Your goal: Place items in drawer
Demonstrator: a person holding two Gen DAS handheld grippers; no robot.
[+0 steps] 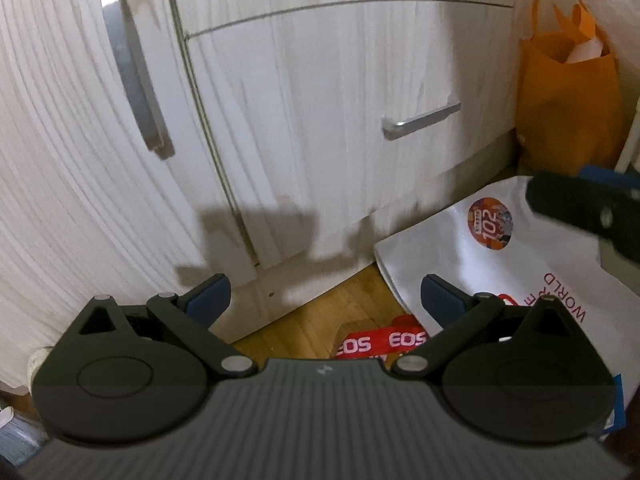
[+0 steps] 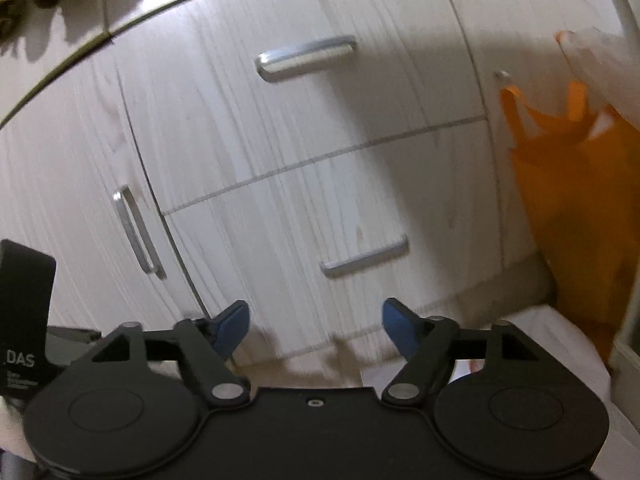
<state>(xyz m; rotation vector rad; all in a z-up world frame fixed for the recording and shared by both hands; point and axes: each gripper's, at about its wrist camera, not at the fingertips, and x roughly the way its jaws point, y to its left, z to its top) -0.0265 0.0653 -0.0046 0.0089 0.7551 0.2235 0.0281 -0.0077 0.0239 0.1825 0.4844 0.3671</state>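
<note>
While both blue-padded fingers are spread wide with nothing between them, the left hand-held gripper (image 1: 324,300) is seen low over the wooden floor (image 1: 304,320), pointed at the foot of the pale wood-grain cabinet (image 1: 120,200). The lower white drawer with the brushed metal bar handle (image 1: 340,120) is shut, directly ahead and slightly above; its handle (image 1: 420,120) is untouched. A tall cabinet door with a vertical silver handle (image 1: 132,76) is seen to the left. On the floor at the right, a white plastic bag printed with red lettering (image 1: 500,272) is lying beside the cabinet base, and an orange carrier bag (image 1: 568,100) is standing behind it against the cabinet's side. A red strip marked EOS (image 1: 380,344) is glimpsed under the gripper body. The right hand-held gripper (image 2: 316,328) is likewise held wide open and empty, aimed at the two stacked drawers; the upper drawer (image 2: 300,120) is also closed. Its tip (image 1: 584,208) is caught blurred at the right edge of the left view.
</note>
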